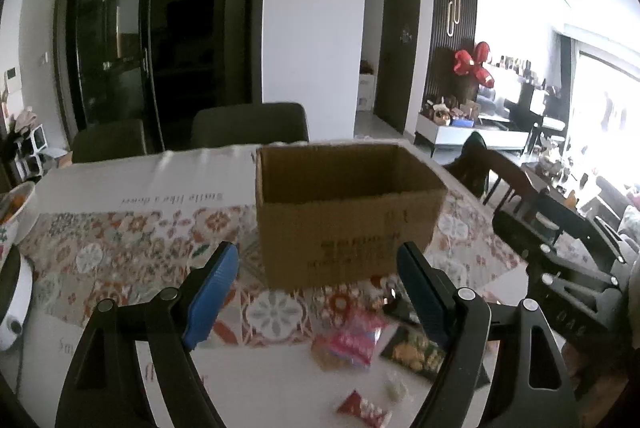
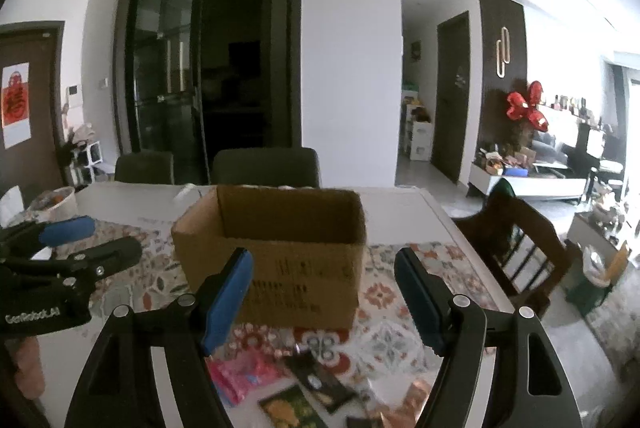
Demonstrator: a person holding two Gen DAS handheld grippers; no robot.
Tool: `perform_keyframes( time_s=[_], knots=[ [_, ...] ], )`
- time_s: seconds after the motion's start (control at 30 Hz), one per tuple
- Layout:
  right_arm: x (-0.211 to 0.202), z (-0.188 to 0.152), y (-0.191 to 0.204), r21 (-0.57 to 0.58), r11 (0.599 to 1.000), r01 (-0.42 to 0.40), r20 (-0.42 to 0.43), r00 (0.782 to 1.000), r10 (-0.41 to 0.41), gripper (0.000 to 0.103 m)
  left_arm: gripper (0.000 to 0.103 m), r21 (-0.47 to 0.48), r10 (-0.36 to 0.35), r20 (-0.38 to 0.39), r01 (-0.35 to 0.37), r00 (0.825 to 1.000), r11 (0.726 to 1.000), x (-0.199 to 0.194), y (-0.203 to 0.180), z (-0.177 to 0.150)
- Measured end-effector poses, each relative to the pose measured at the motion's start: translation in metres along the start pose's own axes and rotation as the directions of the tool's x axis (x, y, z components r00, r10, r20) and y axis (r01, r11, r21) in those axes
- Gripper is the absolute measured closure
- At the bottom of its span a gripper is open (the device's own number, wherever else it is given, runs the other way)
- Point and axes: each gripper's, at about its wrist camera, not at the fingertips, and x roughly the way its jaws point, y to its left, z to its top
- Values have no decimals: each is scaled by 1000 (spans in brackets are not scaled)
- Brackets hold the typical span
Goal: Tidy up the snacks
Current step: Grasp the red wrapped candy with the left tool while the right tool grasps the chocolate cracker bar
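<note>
Crinkly foil and plastic snack packets (image 1: 352,344) are seen scattered flat on the patterned tablecloth (image 1: 120,248), just before the open cardboard box (image 1: 344,211). Judged light, soft and slippery, each is best pinched at a sealed edge. Both the left gripper (image 1: 318,292) and the right gripper (image 2: 324,296) are held wide, nothing between their pads.
</note>
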Motion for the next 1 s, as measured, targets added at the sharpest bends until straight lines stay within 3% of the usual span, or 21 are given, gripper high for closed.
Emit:
perform_keyframes(
  time_s=[0.27, 0.5, 0.77, 1.0],
  knots=[
    [-23, -32, -7, 37, 999, 17, -45, 999, -15, 29, 22, 5, 27, -52, -27, 998, 1000, -15, -7, -41],
    [-37, -64, -14, 64, 997, 29, -109, 994, -22, 29, 22, -17, 10, -137, -13, 991, 1000, -12, -15, -74],
    [-38, -103, -19, 70, 996, 60, -214, 976, -44, 29, 22, -21, -8, -247, 3, 969, 1000, 5, -23, -109],
    [-26, -132, -23, 104, 993, 58, -309, 951, -23, 29, 23, -56, -41, -347, 23, 937, 998, 27, -23, -128]
  ],
)
